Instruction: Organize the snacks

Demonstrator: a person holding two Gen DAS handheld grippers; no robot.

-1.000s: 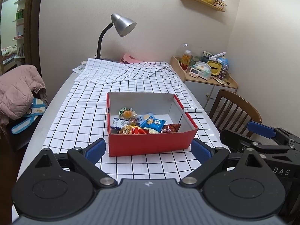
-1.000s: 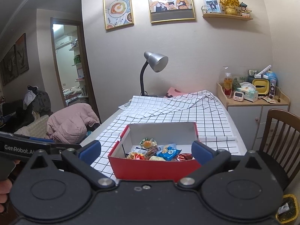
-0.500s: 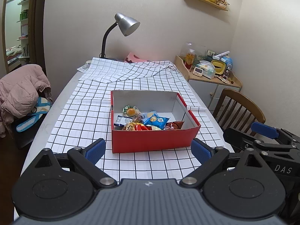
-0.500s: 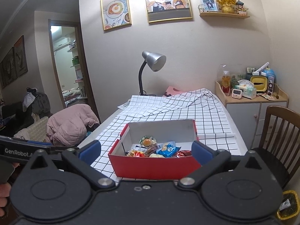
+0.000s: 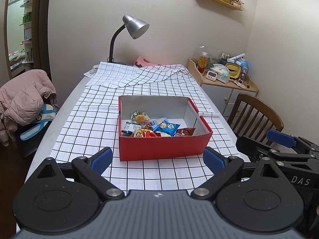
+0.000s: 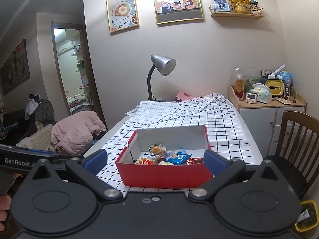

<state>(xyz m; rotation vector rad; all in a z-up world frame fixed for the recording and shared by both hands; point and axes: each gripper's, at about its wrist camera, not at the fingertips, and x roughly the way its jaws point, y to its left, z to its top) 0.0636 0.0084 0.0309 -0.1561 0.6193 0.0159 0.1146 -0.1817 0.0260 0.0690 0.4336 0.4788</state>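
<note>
A red box [image 5: 165,145] [image 6: 163,174] with white inner walls sits on the checked tablecloth, holding several snack packets. Among them are a blue packet [image 5: 165,127] [image 6: 178,157], a clear pack with an orange sweet [image 5: 139,117] [image 6: 156,149] and a dark red packet [image 5: 185,131]. My left gripper [image 5: 157,160] hovers open just short of the box's near wall, nothing between its blue pads. My right gripper [image 6: 155,160] is open too, held higher and nearer the table's front edge; its body [image 5: 279,155] shows at the right of the left wrist view.
A silver desk lamp [image 5: 131,31] stands at the table's far end. A wooden chair [image 5: 255,115] and a cluttered cabinet [image 5: 225,75] are to the right. A pink jacket [image 5: 24,101] lies over a seat at left. Checked cloth [image 5: 89,119] lies bare around the box.
Both grippers have drawn back and risen a little, so the box sits slightly farther away in each view. Both stay open and the snacks lie as before.
</note>
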